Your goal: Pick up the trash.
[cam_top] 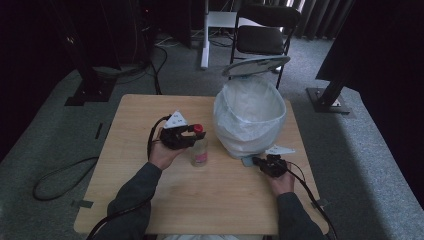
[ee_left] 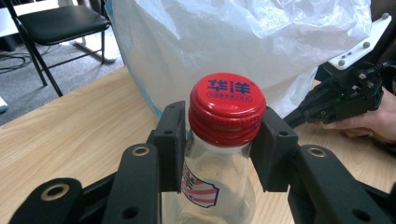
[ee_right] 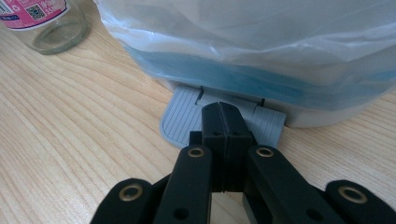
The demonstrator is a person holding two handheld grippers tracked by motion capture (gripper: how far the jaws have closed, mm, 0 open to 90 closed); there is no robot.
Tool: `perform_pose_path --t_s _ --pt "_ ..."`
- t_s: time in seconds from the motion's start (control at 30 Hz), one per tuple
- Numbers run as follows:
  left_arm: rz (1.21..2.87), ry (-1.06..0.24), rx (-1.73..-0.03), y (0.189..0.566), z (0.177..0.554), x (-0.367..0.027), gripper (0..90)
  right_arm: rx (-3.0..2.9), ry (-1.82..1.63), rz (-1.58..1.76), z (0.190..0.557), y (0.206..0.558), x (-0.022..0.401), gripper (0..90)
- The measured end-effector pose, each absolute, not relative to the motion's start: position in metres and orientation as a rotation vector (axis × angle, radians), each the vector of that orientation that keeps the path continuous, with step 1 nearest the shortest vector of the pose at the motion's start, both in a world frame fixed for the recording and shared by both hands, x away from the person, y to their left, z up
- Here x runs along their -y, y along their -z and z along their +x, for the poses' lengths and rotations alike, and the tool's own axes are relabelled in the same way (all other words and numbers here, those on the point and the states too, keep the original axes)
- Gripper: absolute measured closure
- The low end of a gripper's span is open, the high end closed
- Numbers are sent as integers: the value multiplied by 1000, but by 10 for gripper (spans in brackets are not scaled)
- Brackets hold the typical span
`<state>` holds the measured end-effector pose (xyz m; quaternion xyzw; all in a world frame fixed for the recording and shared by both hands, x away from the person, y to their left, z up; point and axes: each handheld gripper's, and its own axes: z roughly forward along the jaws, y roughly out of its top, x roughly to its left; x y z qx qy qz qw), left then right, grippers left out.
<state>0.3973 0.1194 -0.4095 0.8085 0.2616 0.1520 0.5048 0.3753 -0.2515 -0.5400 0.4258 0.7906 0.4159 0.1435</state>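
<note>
While right gripper (ee_right: pixel 224 116) presses pedal (ee_right: pixel 180 119), left gripper (ee_left: pixel 224 135) clamps bottle cap (ee_left: pixel 227 107).

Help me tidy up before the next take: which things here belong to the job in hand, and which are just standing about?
In use:
- glass bottle, red cap between the left gripper pads
- pedal bin with white liner, lid up
- its grey pedal, closed right gripper on it

Standing about:
- black folding chair
- floor cable
</note>
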Motion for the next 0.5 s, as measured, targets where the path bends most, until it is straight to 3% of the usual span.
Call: perform_pose_path --t_s 0.5 --pt "1974 -405 -641 406 396 -113 602 -2281 -1201 1229 375 540 252 900"
